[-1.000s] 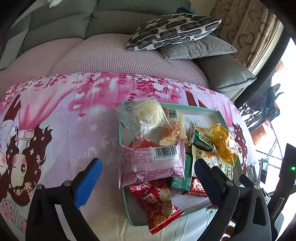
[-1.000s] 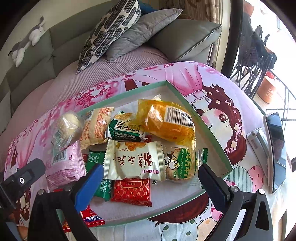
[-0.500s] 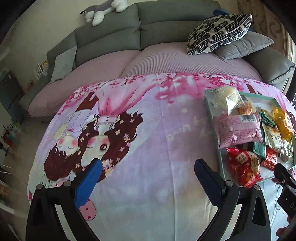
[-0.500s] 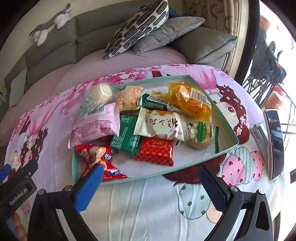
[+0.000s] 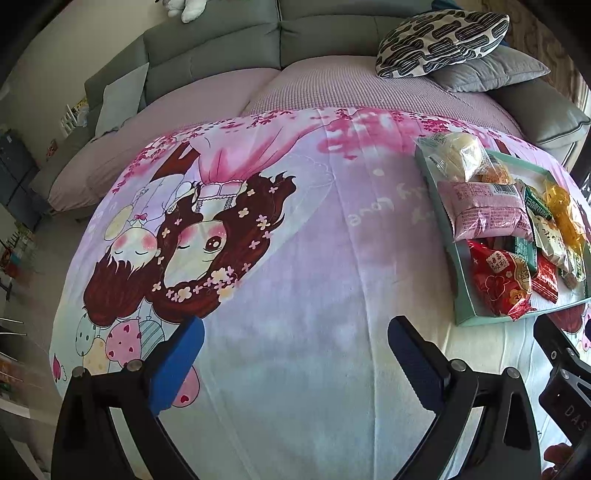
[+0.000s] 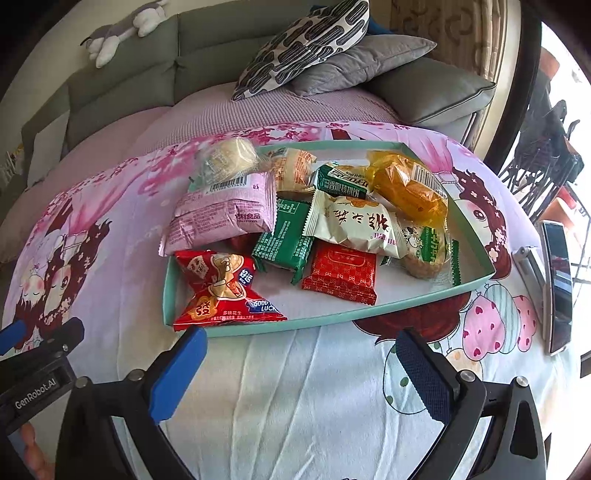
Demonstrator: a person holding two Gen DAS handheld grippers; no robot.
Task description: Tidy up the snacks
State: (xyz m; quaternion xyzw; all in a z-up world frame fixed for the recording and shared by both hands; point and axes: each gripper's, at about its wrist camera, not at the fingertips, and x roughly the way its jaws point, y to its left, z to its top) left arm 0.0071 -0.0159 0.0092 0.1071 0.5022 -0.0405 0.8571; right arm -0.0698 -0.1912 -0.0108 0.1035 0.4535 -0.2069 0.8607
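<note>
Your right gripper (image 6: 295,365) sits at the bottom of its frame, jaws spread wide, nothing between the blue pads (image 6: 177,373). It hangs over the cartoon-print blanket (image 6: 314,398), just short of the near rim of the teal tray (image 6: 295,325).

Your left gripper (image 5: 291,354) is likewise wide open and empty, low in its frame, over a bare stretch of the blanket (image 5: 295,258); the tray (image 5: 461,284) is off at the right edge of that view, well apart from the fingers.

All snacks are in or on the tray, centre of the right wrist frame:
- red peanut bag (image 6: 221,291) at the lower-left corner, overhanging the near rim
- pink packet (image 6: 225,214) upper left, jutting over the left rim
- clear-wrapped pale bun (image 6: 225,158) at the top left, on top of the pink packet
- green packet (image 6: 284,236) in the middle, red flat packet (image 6: 341,273) right of it
- white packet with red characters (image 6: 354,221) above the red one
- green-and-white bar (image 6: 343,182) and orange-wrapped cake (image 6: 410,188) at the upper right
- biscuit in a green-edged wrapper (image 6: 424,251) at the right

A phone (image 6: 557,284) lies on the blanket at the right edge. Behind: grey sofa (image 6: 122,96), patterned pillow (image 6: 306,44), plush toy (image 6: 122,29) upper left.
</note>
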